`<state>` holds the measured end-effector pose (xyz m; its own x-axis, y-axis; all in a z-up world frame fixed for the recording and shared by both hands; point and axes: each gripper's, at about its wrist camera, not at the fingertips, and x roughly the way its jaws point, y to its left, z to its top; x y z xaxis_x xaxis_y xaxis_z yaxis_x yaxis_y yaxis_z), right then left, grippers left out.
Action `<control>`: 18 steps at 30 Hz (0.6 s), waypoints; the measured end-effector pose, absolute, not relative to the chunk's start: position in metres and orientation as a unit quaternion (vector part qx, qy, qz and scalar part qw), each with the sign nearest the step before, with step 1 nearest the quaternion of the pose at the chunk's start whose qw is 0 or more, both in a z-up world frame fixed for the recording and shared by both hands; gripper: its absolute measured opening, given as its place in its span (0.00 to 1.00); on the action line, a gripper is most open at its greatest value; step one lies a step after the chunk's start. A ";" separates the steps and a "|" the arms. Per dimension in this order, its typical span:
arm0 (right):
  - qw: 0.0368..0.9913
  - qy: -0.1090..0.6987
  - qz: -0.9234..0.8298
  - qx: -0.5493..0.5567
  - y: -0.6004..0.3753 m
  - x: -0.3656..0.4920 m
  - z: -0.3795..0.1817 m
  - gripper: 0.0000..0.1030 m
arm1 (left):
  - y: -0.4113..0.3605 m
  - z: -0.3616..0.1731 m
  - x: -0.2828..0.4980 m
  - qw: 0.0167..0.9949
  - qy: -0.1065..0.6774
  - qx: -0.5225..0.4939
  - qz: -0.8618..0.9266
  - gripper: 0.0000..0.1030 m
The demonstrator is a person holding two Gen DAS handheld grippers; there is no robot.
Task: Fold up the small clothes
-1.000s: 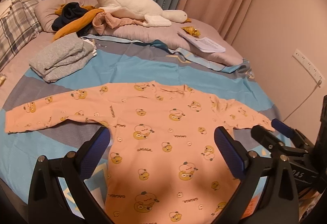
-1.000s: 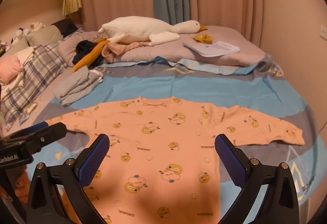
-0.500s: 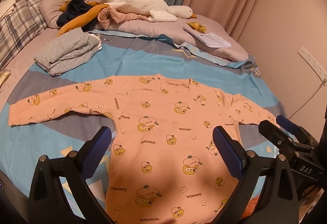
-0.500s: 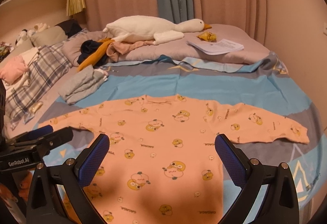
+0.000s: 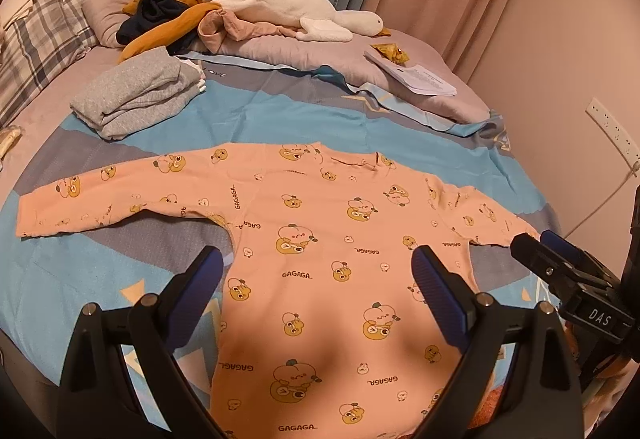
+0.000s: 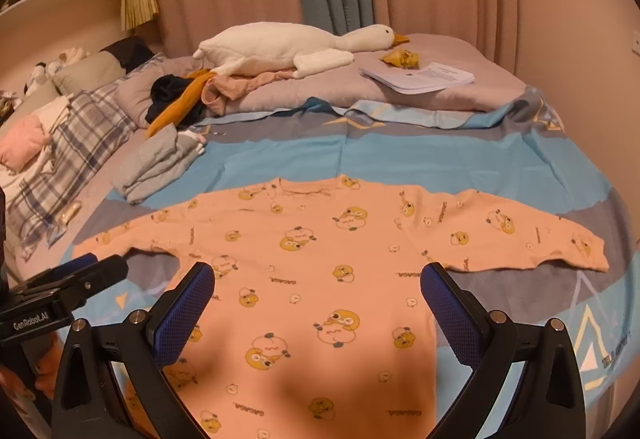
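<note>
Shirt (image 5: pixel 320 239): small, long-sleeved, peach-pink, printed with yellow cartoon figures and the word GAGAGA. It lies flat on the bed cover (image 5: pixel 280 119), neck away from the cameras, both sleeves stretched out sideways, the hem end nearest the claws.

Left gripper (image 5: pixel 316 279): hangs above the lower body of the shirt, pointing down at a slant. Its jaws stand wide apart. They have just been closing a little, yet remain nearly full width, with nothing between the blue pads (image 5: pixel 438 295) but open air over the cloth. The left pad sits over the shirt's side edge near the armpit, the right pad over the body near the other armpit. Whether the tips graze the fabric is hard to say from this angle; they look clear of it.

Right gripper (image 6: pixel 318 293): likewise above the shirt's lower body, jaws spread wide, holding nothing. In the left wrist view it shows at the right edge, just beside the end of the shirt's right sleeve.

Other items on the bed, all well apart from the shirt: a folded grey garment (image 5: pixel 136 95), a white plush goose (image 5: pixel 280 3), a heap of dark, mustard and pink clothes (image 5: pixel 172 19), a stack of papers (image 5: pixel 416 79), a plaid pillow (image 5: pixel 36 51).
</note>
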<state>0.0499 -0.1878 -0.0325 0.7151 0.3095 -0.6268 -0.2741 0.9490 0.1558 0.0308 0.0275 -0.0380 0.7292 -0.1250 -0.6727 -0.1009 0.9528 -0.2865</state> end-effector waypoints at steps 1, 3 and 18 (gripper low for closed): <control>0.926 0.343 0.157 0.026 -0.188 0.051 -0.033 0.99 | 0.027 -0.038 0.031 0.917 0.367 -0.153 -0.006 0.94; 0.925 0.344 0.158 0.028 -0.188 0.050 -0.032 0.99 | 0.026 -0.038 0.030 0.918 0.367 -0.152 -0.007 0.94; 0.925 0.346 0.153 0.034 -0.190 0.050 -0.031 0.99 | 0.024 -0.038 0.029 0.915 0.373 -0.152 -0.008 0.96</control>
<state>0.0496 -0.1896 -0.0312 0.7139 0.3069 -0.6294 -0.2602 0.9507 0.1685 0.0290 0.0242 -0.0381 0.7213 -0.1274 -0.6809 -0.0989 0.9540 -0.2832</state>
